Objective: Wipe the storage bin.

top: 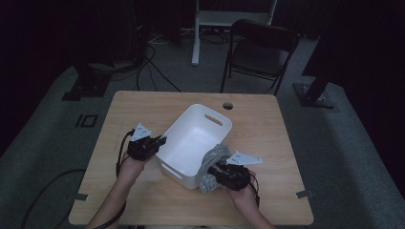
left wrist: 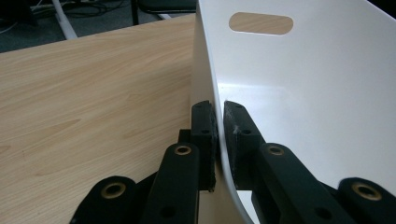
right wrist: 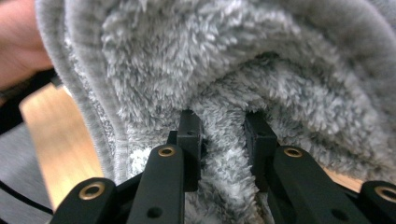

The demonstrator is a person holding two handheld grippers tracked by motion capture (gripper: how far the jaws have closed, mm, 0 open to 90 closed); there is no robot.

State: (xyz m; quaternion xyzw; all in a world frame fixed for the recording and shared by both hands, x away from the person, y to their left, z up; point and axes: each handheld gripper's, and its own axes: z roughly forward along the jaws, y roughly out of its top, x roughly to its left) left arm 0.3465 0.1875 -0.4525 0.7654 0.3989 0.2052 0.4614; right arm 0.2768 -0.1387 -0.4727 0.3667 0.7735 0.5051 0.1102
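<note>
A white plastic tub (top: 193, 143) with slot handles stands slantwise on the middle of the wooden table. My left gripper (top: 159, 141) is shut on the tub's near-left wall; in the left gripper view the thin white wall (left wrist: 219, 140) runs between the two black jaws, one inside and one outside. A fluffy grey towel (top: 210, 167) hangs bunched by the tub's near-right corner. My right gripper (top: 216, 171) is shut on it, and a thick fold of grey pile (right wrist: 224, 130) fills the space between its jaws.
The wooden table (top: 267, 138) has a round cable hole (top: 228, 105) behind the tub. A dark folding chair (top: 260, 52) and a white stand (top: 197, 33) sit on the floor beyond the far edge. Cables trail on the floor at the left.
</note>
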